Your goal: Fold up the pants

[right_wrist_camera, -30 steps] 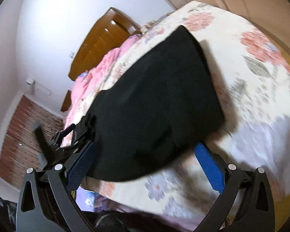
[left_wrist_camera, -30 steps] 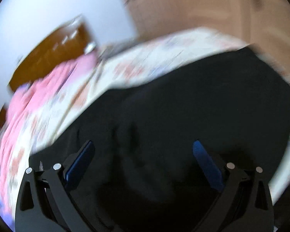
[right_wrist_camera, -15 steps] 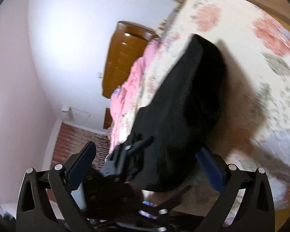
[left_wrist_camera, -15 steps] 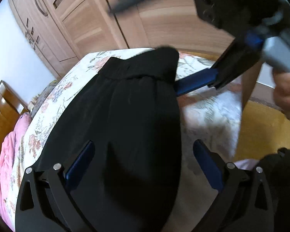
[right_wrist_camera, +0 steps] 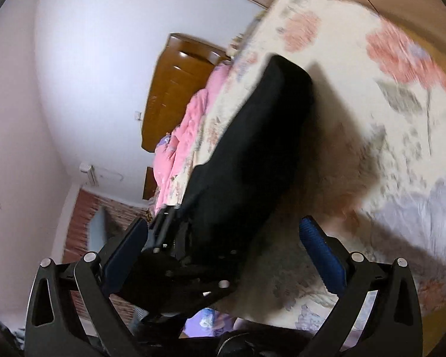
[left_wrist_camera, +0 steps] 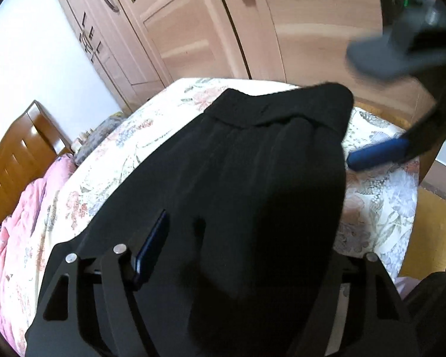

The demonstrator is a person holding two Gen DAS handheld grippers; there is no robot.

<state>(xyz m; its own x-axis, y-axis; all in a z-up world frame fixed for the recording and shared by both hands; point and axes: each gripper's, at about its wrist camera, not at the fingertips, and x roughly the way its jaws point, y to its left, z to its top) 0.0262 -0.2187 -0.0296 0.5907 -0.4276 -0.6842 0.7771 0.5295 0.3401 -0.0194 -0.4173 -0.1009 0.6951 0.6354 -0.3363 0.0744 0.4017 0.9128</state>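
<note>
My left claw (left_wrist_camera: 235, 255) is closing over the near end of the black pants (left_wrist_camera: 252, 172), which lie lengthwise on the floral bedspread (left_wrist_camera: 377, 208), waistband at the far end toward the wardrobe (left_wrist_camera: 193, 23). The left pad (left_wrist_camera: 151, 247) shows beside the cloth; the right pad is hidden under a raised bulge of fabric, so I cannot tell whether the pinch has bitten yet. To do this step well, I judge I should let the claw close fully on all the layers before lifting, then carry the end straight toward the waistband so the edges line up. My right claw (right_wrist_camera: 223, 255) hangs spread, nothing between its pads, just off the right edge of the pants; from the left camera one blue finger (left_wrist_camera: 377, 153) shows near the waistband corner. It looks well placed to pin that side while I fold. The pink duvet (left_wrist_camera: 17, 226) is bunched at the far left by the wooden headboard (left_wrist_camera: 15, 154), well clear of the work.
</note>
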